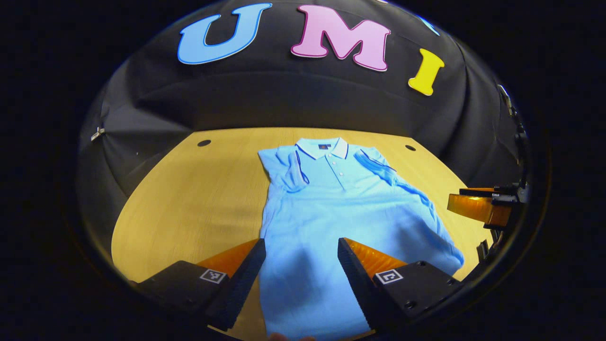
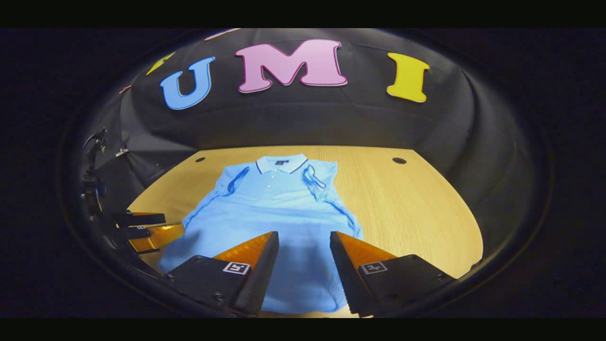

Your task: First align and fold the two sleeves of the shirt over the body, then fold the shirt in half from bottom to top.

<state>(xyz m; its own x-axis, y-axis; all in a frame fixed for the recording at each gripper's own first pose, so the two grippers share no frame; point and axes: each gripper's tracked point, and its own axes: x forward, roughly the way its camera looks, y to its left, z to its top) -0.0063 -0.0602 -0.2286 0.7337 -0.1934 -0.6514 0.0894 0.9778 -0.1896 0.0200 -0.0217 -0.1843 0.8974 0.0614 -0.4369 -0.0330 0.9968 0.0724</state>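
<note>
A light blue polo shirt [image 1: 331, 203] lies flat on the wooden table [image 1: 189, 199], collar at the far end, both short sleeves folded in over the body. My left gripper [image 1: 301, 251] hovers open above the shirt's lower part, near its left edge. In the right gripper view the same shirt [image 2: 274, 213] lies ahead, and my right gripper [image 2: 304, 244] stands open above its lower right part. Nothing is between either pair of fingers. The right gripper [image 1: 483, 206] shows at the far right of the left gripper view; the left gripper [image 2: 147, 229] shows at the left edge of the right gripper view.
Bare table [image 2: 416, 213] spreads on both sides of the shirt. Small dark holes [image 1: 204, 142] [image 2: 399, 160] sit near the table's far corners. The black cloth wall closes the back and sides.
</note>
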